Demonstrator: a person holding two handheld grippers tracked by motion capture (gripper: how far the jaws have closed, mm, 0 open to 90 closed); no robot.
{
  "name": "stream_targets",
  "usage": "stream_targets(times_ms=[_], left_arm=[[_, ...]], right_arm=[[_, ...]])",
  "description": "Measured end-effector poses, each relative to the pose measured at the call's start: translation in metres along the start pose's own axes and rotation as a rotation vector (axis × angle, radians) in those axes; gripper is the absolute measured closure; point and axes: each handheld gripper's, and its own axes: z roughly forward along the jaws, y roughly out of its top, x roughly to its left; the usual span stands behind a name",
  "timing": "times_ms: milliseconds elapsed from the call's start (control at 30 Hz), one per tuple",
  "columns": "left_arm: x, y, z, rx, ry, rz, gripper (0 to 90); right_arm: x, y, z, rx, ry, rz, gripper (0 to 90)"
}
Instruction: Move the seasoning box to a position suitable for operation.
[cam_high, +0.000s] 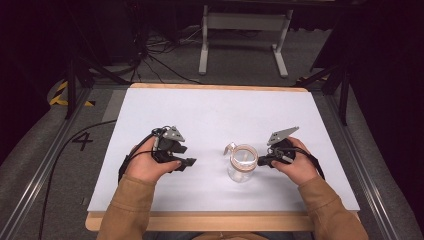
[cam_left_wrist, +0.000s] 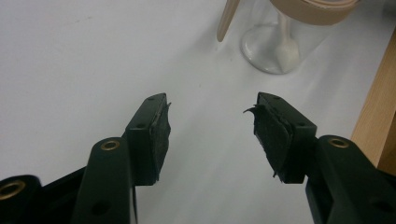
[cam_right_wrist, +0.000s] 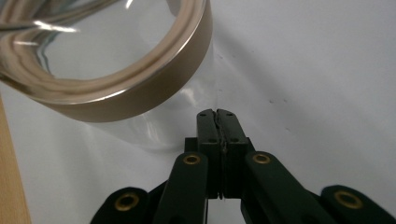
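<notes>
My right gripper (cam_right_wrist: 218, 112) has its jaws pressed flat together with nothing caught between them. Its tip sits just beside the right wall of the glass jar (cam_high: 242, 164), below the tan band at the rim; whether it touches the glass I cannot tell. I judge I hold it shut like this so it can serve as a blunt point to steady or nudge the jar rather than to grasp it.

My left gripper (cam_left_wrist: 210, 126) stands partly open and empty, bare white table (cam_high: 210, 112) between the pads. It rests to the left of the jar, apart from it, aimed toward it, probably waiting to take hold from that side.

The jar stands upright, mouth up, in the near middle of the table, between my two hands. A tan clasp (cam_high: 229, 148) sticks out from its rim on the far left, on my left gripper's side, and I would have to mind it when closing in.

Beyond the jar the table runs bare to the far edge, and both sides give wide room. The near wooden edge (cam_high: 200, 221) lies close behind my wrists, so pulling the jar toward me leaves little margin.
</notes>
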Motion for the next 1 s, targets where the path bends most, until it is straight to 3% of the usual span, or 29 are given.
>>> stream_targets(times_ms=[67, 233, 333, 467, 800, 1000], left_arm=[[-0.001, 0.001, 0.001, -0.014, -0.005, -0.006, 45.7], [-0.003, 0.002, -0.001, 0.021, -0.017, -0.029, 45.8], [-0.002, 0.002, -0.001, 0.007, -0.014, -0.031, 47.5], [-0.002, 0.003, -0.001, 0.0, -0.002, -0.023, 48.8], [-0.001, 0.008, 0.005, 0.01, -0.026, -0.015, 52.0], [-0.002, 0.011, 0.009, 0.024, -0.021, 0.003, 59.3]], right_arm=[[0.001, 0.0, 0.001, 0.002, 0.005, -0.002, 90.0], [0.003, 0.0, 0.003, 0.011, -0.01, -0.012, 90.0], [0.004, 0.001, 0.003, 0.014, -0.013, -0.013, 90.0], [0.007, 0.001, 0.003, 0.024, -0.024, -0.02, 90.0], [0.016, 0.002, 0.004, 0.041, -0.001, -0.036, 90.0], [0.025, 0.003, 0.006, 0.046, 0.019, -0.057, 90.0]])
